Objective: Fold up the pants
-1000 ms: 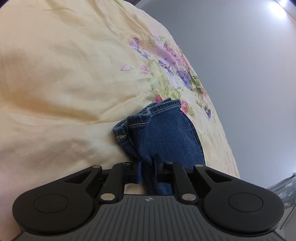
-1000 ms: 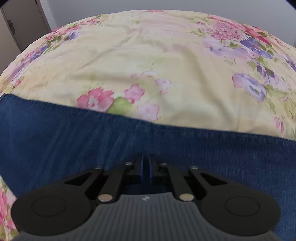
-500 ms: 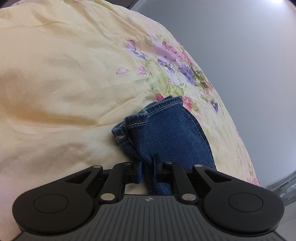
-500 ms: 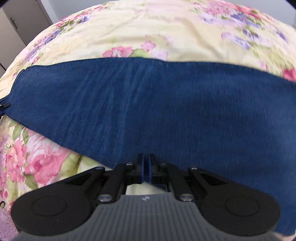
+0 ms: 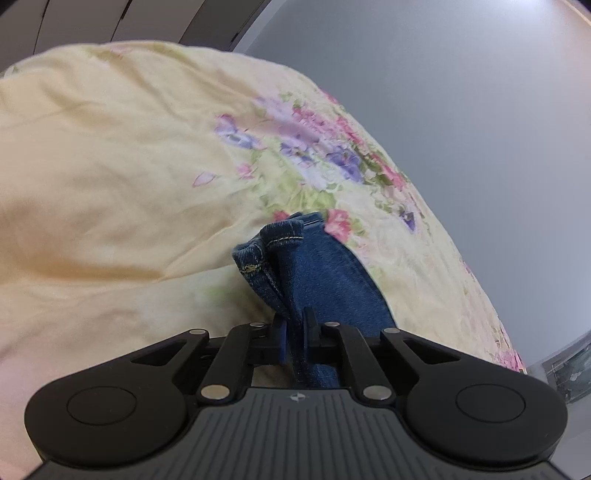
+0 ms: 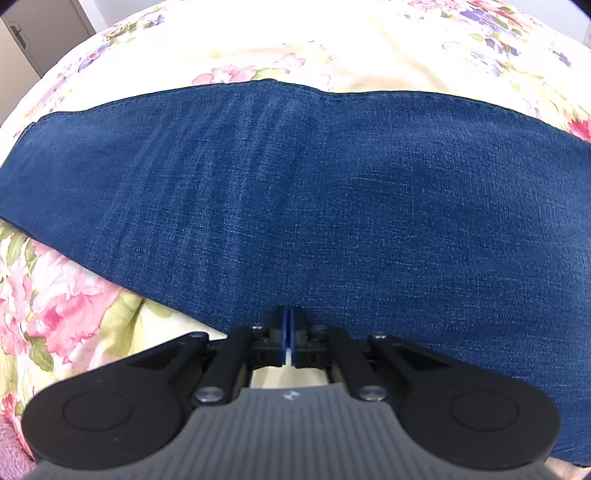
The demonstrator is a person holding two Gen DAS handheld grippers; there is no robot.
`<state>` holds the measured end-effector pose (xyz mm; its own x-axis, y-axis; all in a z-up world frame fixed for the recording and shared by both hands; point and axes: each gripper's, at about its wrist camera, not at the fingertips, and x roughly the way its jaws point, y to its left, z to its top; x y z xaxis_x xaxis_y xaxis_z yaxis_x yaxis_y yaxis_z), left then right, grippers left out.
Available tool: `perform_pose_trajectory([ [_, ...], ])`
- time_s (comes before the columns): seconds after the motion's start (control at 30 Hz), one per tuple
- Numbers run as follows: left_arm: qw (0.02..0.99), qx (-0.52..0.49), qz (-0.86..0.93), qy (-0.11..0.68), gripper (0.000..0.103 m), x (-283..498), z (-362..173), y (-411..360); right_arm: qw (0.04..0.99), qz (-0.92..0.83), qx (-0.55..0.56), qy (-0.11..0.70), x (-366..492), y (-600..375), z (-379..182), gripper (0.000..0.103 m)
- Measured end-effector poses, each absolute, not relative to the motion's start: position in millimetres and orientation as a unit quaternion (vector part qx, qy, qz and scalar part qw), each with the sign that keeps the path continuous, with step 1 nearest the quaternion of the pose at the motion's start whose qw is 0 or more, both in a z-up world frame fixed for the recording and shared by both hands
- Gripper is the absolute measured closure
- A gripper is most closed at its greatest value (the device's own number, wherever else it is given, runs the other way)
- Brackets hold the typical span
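Observation:
The pants are dark blue jeans. In the left wrist view my left gripper is shut on a bunched part of the jeans near a stitched hem, held up off the bed. In the right wrist view the jeans lie spread flat across the bed as a wide blue band. My right gripper is shut at the near edge of that band, its pads pressed together; whether cloth is pinched between them does not show.
The bed has a pale yellow cover with pink and purple flowers, which also shows in the right wrist view. A grey wall stands beyond the bed. A door shows at top left.
The right gripper has drawn back toward the near edge of the jeans, so the whole blue band now shows. The left gripper has lifted and tilted with the bunched denim still held.

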<state>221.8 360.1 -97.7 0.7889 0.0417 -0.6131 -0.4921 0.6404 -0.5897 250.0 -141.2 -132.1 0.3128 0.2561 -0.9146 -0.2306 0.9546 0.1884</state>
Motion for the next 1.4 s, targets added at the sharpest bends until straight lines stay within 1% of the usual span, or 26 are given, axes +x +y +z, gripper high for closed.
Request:
perform_pose_trajectory([
  [0.1, 0.877, -0.368, 0.145, 0.271, 0.097, 223.8, -61.1, 342.7, 0.811, 0.158, 0.012, 0.564, 251.1, -142.2, -126.3, 0.103],
  [0.2, 0.898, -0.333, 0.132, 0.254, 0.097, 226.6, -22.1, 316.4, 0.819, 0.163, 0.036, 0.548, 248.3, -155.0, -109.7, 0.103],
  [0.43, 0.945, -0.221, 0.088, 0.226, 0.098, 235.6, 61.0, 220.6, 0.849, 0.154, 0.076, 0.500, 233.2, -215.0, -63.2, 0.102],
  [0.57, 0.963, -0.144, 0.064, 0.219, 0.098, 246.4, 88.7, 148.2, 0.859, 0.140, 0.096, 0.483, 219.8, -260.3, -47.7, 0.102],
  [0.67, 0.973, -0.070, 0.043, 0.216, 0.098, 256.3, 96.2, 82.6, 0.864, 0.125, 0.118, 0.474, 209.6, -301.2, -42.7, 0.102],
  [0.77, 0.973, 0.018, 0.014, 0.228, 0.098, 270.2, 88.3, 8.2, 0.867, 0.105, 0.136, 0.468, 198.9, -342.7, -42.9, 0.102],
  [0.87, 0.964, 0.106, -0.012, 0.245, 0.098, 284.0, 58.6, -66.4, 0.865, 0.083, 0.155, 0.469, 190.6, -385.7, -45.6, 0.102],
  [1.0, 0.935, 0.212, -0.060, 0.280, 0.098, 285.4, -6.2, -154.4, 0.864, 0.060, 0.170, 0.470, 166.9, -431.3, -55.4, 0.101],
  [1.1, 0.896, 0.279, -0.111, 0.326, 0.097, 268.9, -62.9, -202.9, 0.856, 0.045, 0.182, 0.481, 154.5, -458.0, -68.2, 0.101],
  [1.17, 0.876, 0.313, -0.130, 0.343, 0.097, 254.1, -90.9, -216.0, 0.848, 0.043, 0.194, 0.491, 147.1, -470.5, -78.4, 0.100],
  [1.23, 0.865, 0.327, -0.144, 0.353, 0.097, 249.0, -105.6, -215.6, 0.842, 0.051, 0.201, 0.497, 141.3, -474.3, -88.0, 0.099],
  [1.33, 0.852, 0.288, -0.173, 0.403, 0.093, 254.0, -109.2, -203.7, 0.836, 0.066, 0.209, 0.504, 141.8, -470.2, -100.5, 0.099],
  [1.4, 0.849, 0.257, -0.192, 0.420, 0.089, 259.1, -107.4, -193.9, 0.832, 0.075, 0.217, 0.504, 143.4, -465.0, -105.0, 0.099],
])
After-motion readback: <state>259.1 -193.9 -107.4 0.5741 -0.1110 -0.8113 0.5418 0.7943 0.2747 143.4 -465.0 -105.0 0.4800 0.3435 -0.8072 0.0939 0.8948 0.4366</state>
